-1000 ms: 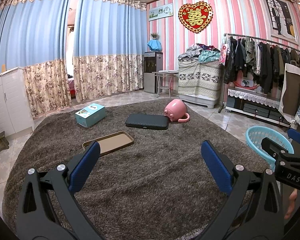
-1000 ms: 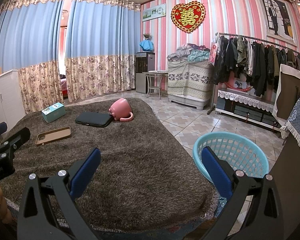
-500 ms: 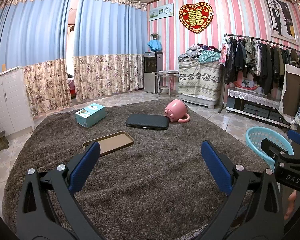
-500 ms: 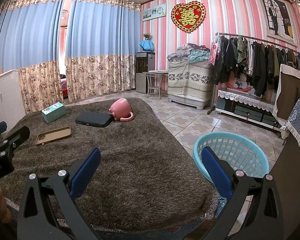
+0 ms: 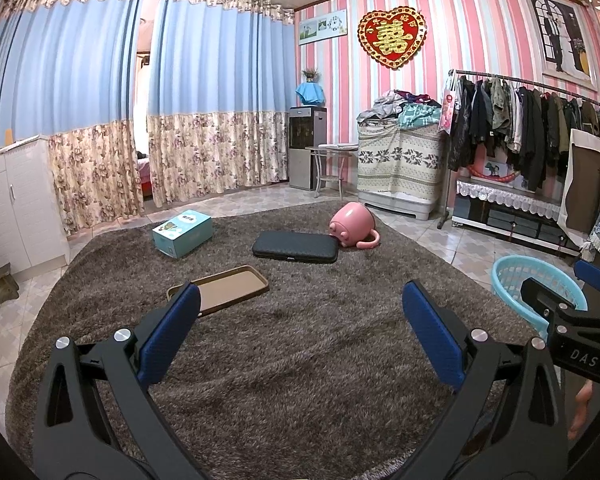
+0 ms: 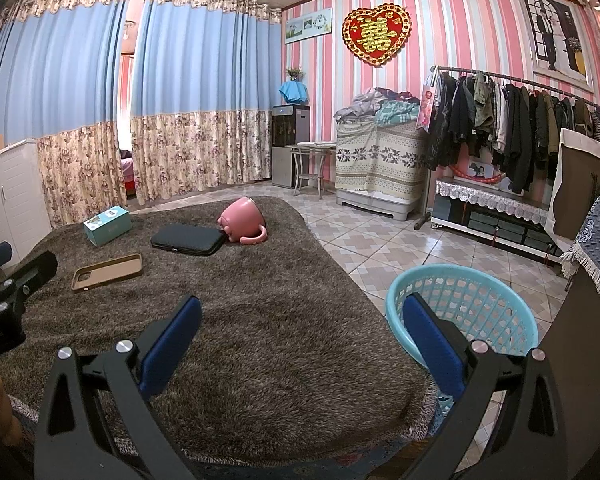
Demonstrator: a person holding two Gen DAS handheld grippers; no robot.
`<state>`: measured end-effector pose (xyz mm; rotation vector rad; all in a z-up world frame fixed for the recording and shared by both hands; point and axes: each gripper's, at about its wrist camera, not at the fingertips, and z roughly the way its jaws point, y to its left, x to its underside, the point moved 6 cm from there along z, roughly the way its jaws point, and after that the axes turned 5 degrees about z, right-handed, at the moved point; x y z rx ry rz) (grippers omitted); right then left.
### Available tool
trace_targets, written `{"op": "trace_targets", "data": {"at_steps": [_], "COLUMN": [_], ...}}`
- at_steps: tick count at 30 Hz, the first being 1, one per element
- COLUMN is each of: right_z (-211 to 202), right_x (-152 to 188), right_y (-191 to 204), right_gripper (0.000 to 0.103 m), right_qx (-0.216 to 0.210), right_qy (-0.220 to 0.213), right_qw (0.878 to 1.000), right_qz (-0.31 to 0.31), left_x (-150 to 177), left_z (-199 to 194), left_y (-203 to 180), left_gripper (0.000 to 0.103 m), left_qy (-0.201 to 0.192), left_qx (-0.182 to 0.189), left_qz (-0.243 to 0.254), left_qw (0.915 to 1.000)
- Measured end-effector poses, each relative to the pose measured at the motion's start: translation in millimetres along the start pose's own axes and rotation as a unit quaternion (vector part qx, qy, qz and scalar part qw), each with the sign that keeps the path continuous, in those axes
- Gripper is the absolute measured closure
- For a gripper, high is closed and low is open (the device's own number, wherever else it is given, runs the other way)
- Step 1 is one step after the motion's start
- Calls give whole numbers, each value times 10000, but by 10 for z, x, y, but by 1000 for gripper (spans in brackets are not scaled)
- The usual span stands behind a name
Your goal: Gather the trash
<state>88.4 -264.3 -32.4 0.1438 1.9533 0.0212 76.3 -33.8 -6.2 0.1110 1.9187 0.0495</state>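
Four items lie on a brown shag rug [image 5: 300,360]: a teal box [image 5: 183,233], a brown phone case [image 5: 224,289], a black pouch [image 5: 295,247] and a tipped pink mug [image 5: 354,227]. They show in the right wrist view too: the box [image 6: 107,225], the case [image 6: 107,273], the pouch [image 6: 188,239], the mug [image 6: 244,220]. A light blue basket [image 6: 472,304] stands on the tiles off the rug's right edge. My left gripper [image 5: 300,304] is open and empty above the near rug. My right gripper [image 6: 300,316] is open and empty, its right finger over the basket's near rim.
The basket also shows in the left wrist view [image 5: 516,276]. A clothes rack [image 5: 540,132], a covered cabinet [image 5: 400,168], a small table [image 5: 332,160] and white cupboards [image 5: 16,208] line the walls. A chair with blue cloth [image 6: 596,240] stands at the right.
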Motion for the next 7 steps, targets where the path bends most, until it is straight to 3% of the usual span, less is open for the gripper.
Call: {"op": "trace_targets", "data": {"at_steps": [7], "right_z": [7], "right_x": [-1], "right_y": [-1], "right_gripper": [4], "right_qx": [2], "right_qy": [0], "right_qw": [10000], "right_qz": [-8], "left_x": [-15], "left_z": [-24], "left_y": [-8], "left_gripper": [5], "left_qy": [19], "left_qx": [23], "left_qz": [-10], "left_qw": [10000]}}
